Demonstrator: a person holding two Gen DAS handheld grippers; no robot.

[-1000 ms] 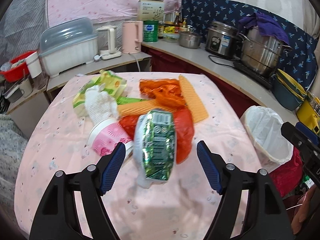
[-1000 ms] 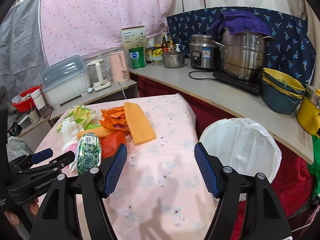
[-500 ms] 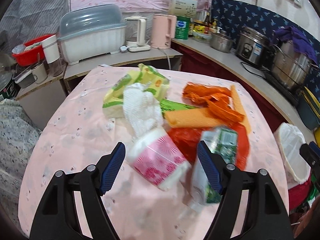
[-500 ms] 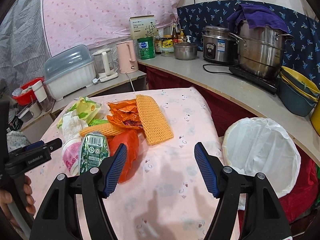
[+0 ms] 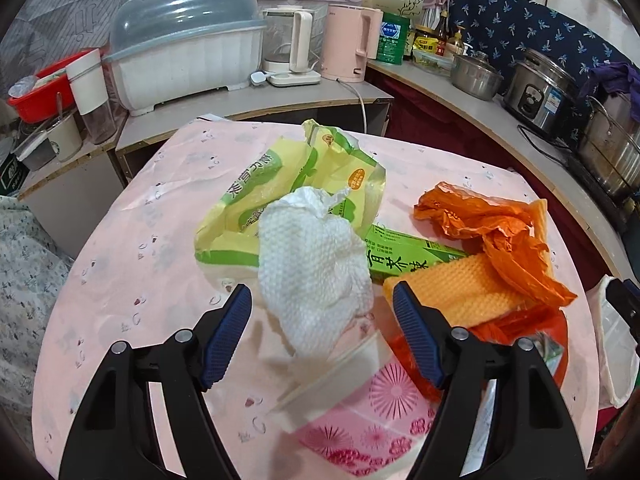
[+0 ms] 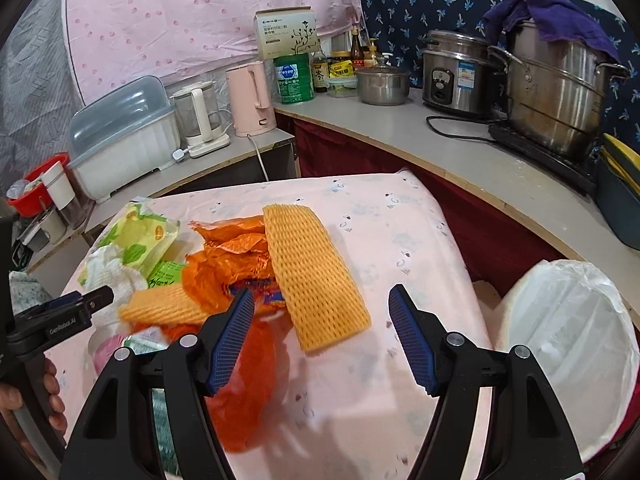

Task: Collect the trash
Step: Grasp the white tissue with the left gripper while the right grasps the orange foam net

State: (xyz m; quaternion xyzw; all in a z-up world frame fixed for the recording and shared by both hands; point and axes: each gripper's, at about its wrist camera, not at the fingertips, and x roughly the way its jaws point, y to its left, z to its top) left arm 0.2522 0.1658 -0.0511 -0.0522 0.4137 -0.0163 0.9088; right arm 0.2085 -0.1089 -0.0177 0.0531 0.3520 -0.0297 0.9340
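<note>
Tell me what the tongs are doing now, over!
Left tongs open over crumpled white paper towel. Right tongs open around flat orange foam net. Nothing gripped yet. White-lined round trash bin open, right of table.

1. A pink electric kettle (image 5: 347,43) stands on the low counter beside a clear glass kettle (image 5: 289,50).
2. A white dish rack with a grey domed lid (image 5: 182,64) sits left of them.
3. A rice cooker (image 6: 454,73) and a steel stockpot (image 6: 554,92) draped with a purple cloth (image 6: 548,12) occupy the side counter.
</note>
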